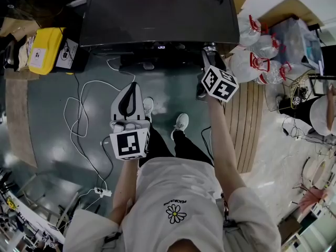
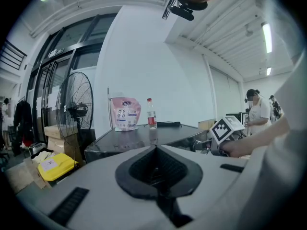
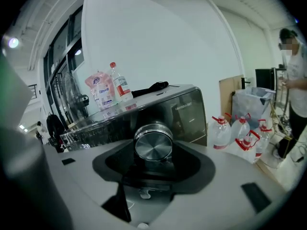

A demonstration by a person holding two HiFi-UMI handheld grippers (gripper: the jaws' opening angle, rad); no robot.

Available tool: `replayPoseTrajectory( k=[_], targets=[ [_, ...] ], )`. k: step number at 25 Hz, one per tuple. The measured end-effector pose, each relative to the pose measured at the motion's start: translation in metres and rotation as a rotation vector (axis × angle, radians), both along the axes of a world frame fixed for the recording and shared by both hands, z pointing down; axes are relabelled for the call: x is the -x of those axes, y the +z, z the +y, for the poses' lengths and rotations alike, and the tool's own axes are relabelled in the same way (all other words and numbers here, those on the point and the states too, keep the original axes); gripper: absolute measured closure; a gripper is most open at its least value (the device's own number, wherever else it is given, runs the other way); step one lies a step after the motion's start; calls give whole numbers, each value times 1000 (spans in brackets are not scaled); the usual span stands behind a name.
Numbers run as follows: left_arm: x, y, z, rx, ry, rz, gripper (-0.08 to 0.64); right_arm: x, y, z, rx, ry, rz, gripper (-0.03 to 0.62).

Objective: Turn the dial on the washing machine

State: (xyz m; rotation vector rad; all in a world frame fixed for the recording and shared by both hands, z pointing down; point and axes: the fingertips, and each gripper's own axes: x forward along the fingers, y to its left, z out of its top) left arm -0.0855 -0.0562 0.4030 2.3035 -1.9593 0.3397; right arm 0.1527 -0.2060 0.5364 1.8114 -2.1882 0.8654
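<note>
Workshop floor (image 1: 47, 114), washing machine (image 1: 157, 14) front: right gripper (image 1: 209, 54) jaws clamped round dial (image 3: 153, 146); left gripper (image 2: 155, 150) jaws together, empty (clear of machine).

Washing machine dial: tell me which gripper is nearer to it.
Right. The right gripper has its jaws around the dial on the washing machine; the left gripper hangs back, short of it.

The dial (image 3: 153, 146) was brushed metal, with a bright spun sheen across its face. The washing machine (image 3: 187, 114) had a dark, glossy casing that mirrored what stood on it. The left gripper (image 2: 154, 152) wore a smooth, matt grey plastic shell, and its pads (image 2: 175, 169) were dark and finely ribbed. The floor (image 1: 47, 130) was smooth and shiny. The boards (image 1: 252, 130) beside it looked like pale wood.
</note>
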Motion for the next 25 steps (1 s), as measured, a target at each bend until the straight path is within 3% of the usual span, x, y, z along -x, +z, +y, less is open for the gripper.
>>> replayPoseTrajectory(
  k=[17, 25],
  targets=[
    [-2, 1, 2, 1, 8, 0, 561, 6, -1, 3, -56, -95, 342, 341],
    [-5, 3, -1, 8, 10, 1, 561, 6, -1, 3, -73, -109, 350, 341]
  ],
)
